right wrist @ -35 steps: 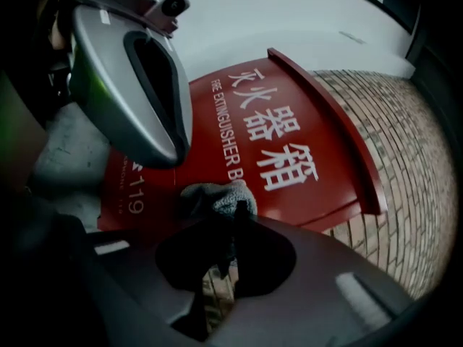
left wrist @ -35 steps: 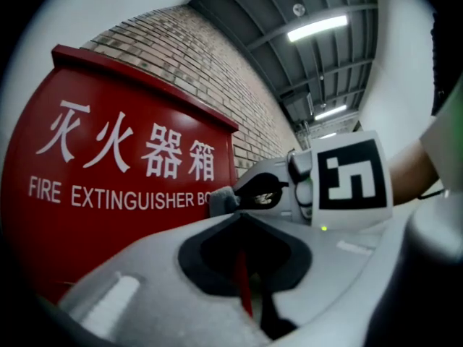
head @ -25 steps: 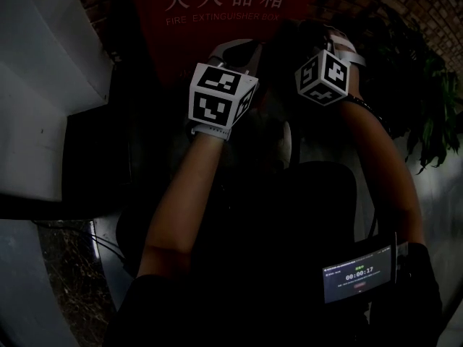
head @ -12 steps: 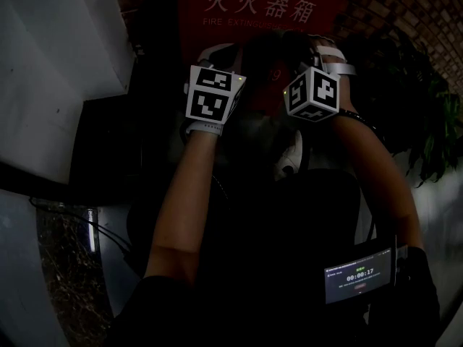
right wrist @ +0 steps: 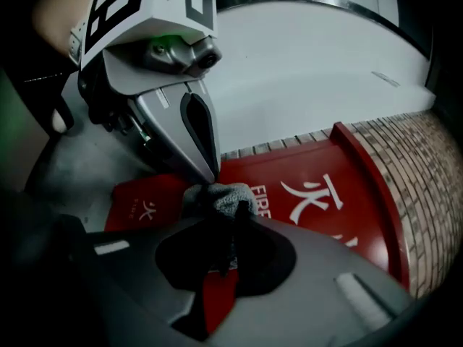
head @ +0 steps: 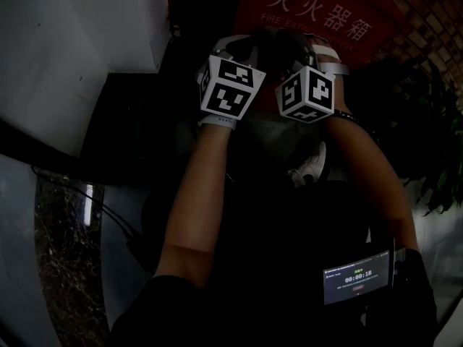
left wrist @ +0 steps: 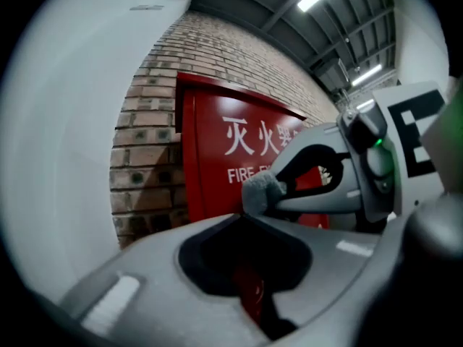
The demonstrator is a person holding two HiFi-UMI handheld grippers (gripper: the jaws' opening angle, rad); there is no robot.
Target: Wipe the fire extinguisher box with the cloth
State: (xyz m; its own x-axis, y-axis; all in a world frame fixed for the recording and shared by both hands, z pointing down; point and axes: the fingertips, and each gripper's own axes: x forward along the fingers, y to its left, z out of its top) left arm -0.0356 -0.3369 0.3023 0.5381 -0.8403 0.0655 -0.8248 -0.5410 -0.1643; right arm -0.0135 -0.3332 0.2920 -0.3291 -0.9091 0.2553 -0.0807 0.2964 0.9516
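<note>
Left gripper view: extinguisher box (left wrist: 211,172) stands upright.

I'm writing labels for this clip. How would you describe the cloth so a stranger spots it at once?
Find the red fire extinguisher box with white lettering on the brick wall. In front of it, the right gripper is shut on a small grey fuzzy cloth. It is the only soft, woolly thing among smooth hard plastic.

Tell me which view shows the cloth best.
Right gripper view: the grey cloth sits bunched at the tip of the right gripper, close and lit. Left gripper view shows only a small lump of it; head view doesn't show it.
</note>
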